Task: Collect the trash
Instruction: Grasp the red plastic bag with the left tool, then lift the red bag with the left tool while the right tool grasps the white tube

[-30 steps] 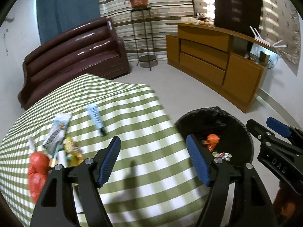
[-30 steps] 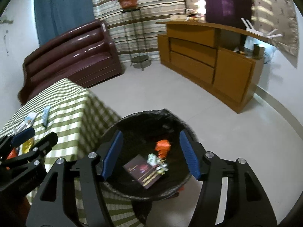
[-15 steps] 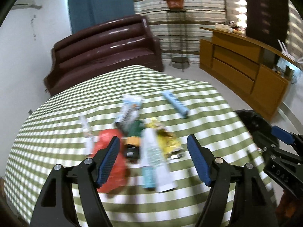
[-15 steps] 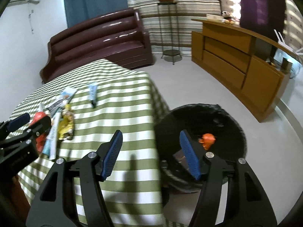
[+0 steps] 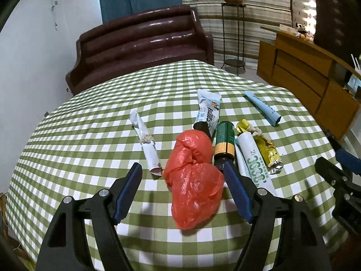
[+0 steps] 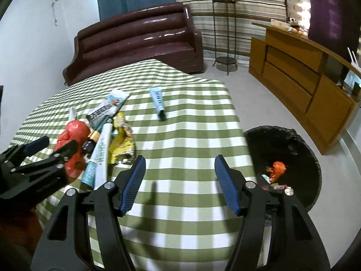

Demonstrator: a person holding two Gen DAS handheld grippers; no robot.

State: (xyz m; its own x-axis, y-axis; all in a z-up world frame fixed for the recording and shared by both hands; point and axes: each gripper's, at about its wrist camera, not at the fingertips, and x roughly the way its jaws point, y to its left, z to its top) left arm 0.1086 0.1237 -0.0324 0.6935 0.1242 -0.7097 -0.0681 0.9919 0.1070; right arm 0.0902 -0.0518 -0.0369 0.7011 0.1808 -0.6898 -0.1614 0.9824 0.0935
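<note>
Nearest, the left tongs (image 5: 182, 189) hang spread wide with the red plastic bag (image 5: 191, 180) between the blue pads, not yet pinched. The right tongs (image 6: 178, 180) are spread too, holding nothing above bare checked table (image 6: 191, 140). Just beyond the bag lie a battery (image 5: 223, 142), a white tube (image 5: 252, 160) and a yellow wrapper (image 5: 267, 149); farther off, a blue tube (image 5: 261, 108). The step looks like reaching for the bag. Next: lower, close, then carry it to the bin (image 6: 300, 144) on the floor beside the table.
</note>
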